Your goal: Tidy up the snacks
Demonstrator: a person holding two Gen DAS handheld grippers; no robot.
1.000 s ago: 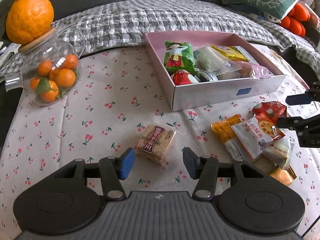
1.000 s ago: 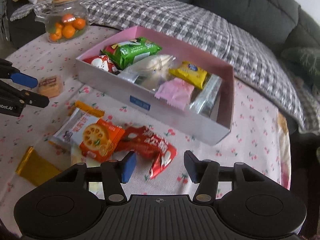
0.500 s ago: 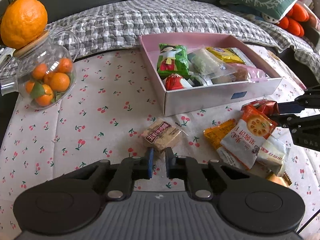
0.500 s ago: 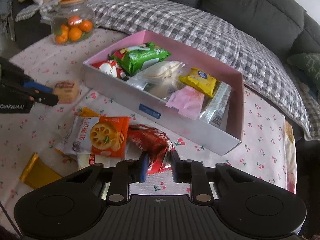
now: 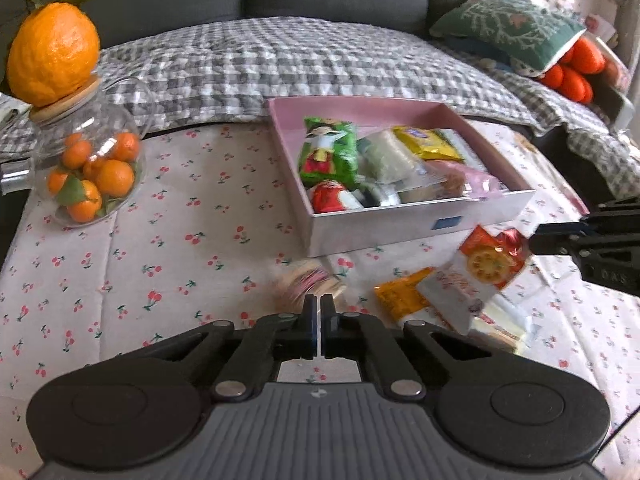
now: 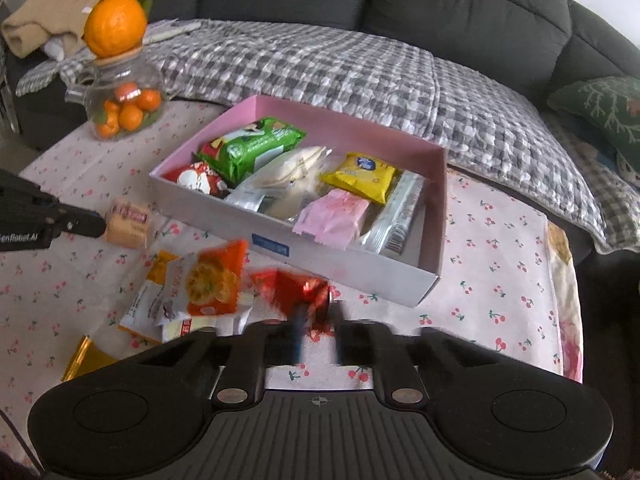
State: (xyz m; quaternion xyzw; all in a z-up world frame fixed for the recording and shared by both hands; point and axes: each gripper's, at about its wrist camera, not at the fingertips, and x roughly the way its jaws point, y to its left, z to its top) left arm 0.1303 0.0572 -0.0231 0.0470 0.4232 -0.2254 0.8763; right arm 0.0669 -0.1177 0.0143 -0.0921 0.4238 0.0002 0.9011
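Note:
My left gripper [image 5: 318,308] is shut on the wrapper edge of a beige biscuit packet [image 5: 308,284] with a maroon label, just in front of the pink box [image 5: 420,228]. In the right wrist view its tip [image 6: 102,224] touches that packet [image 6: 128,222]. My right gripper [image 6: 318,320] is shut on a shiny red snack packet [image 6: 300,290], blurred and lifted slightly off the cloth beside the box [image 6: 340,268]. The left wrist view shows that gripper [image 5: 534,240] at the right with the red packet [image 5: 512,240]. Several snacks lie inside the box.
A pile of loose packets, topped by an orange-and-white one [image 6: 208,284], lies on the cherry-print tablecloth [image 5: 180,248], with a gold packet [image 6: 84,360] nearby. A glass jar of small oranges [image 5: 88,172] carrying a big orange [image 5: 52,60] stands far left. Behind is a sofa with a checked blanket [image 6: 340,68].
Both grippers went from open to shut: the left closed on the biscuit packet's wrapper, the right on the red packet. The right one then rose a little with its packet.

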